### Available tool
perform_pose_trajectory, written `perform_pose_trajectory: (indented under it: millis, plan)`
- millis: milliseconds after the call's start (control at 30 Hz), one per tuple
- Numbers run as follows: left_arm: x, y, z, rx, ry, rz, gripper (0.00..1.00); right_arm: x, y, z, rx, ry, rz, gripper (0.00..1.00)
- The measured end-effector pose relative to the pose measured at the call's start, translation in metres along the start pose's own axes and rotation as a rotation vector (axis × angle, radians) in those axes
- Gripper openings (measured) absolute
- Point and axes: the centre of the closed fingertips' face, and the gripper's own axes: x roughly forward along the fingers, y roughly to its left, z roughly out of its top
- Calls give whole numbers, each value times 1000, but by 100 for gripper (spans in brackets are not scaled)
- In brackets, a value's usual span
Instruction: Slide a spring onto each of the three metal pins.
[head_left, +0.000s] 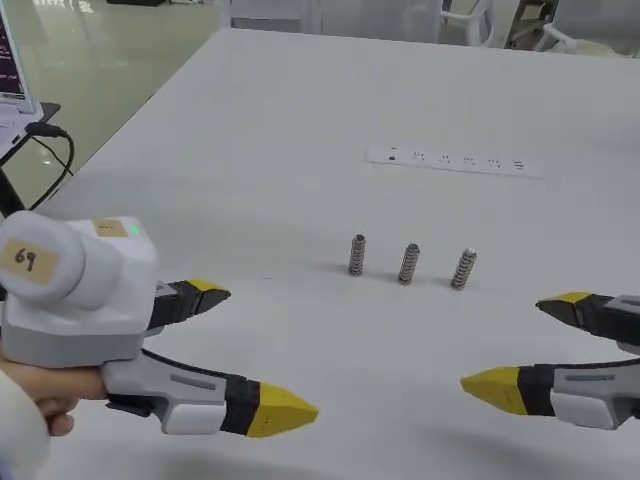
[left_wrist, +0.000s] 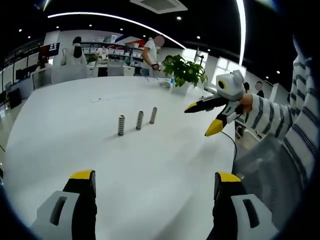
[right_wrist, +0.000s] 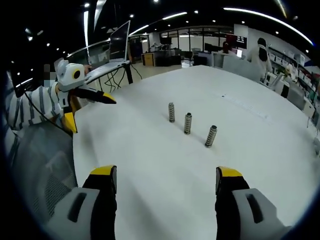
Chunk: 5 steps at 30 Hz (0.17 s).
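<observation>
You are holding your left gripper (head_left: 268, 352) with its two yellow-tipped fingers spread far apart, and nothing is sitting between them. Your right gripper (head_left: 502, 343) is looking the same: fingers spread wide, pinching nothing. The left spring (head_left: 357, 255), the middle spring (head_left: 408, 263) and the right spring (head_left: 463, 269) are standing in a row on the white table (head_left: 300, 150), out in front of both sets of fingertips and well apart from them. The left spring is sitting nearest your left fingers. The right spring, nearest your right fingers, is leaning a little. A white power strip (head_left: 455, 160) is lying beyond the springs.
</observation>
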Motion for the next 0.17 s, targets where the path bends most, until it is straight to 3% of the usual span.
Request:
perform_pose_trajectory:
  millis: [167]
  plan:
    - [0, -2, -3, -5, 4, -1, 95, -5, 5, -7, 30, -33, -8, 90]
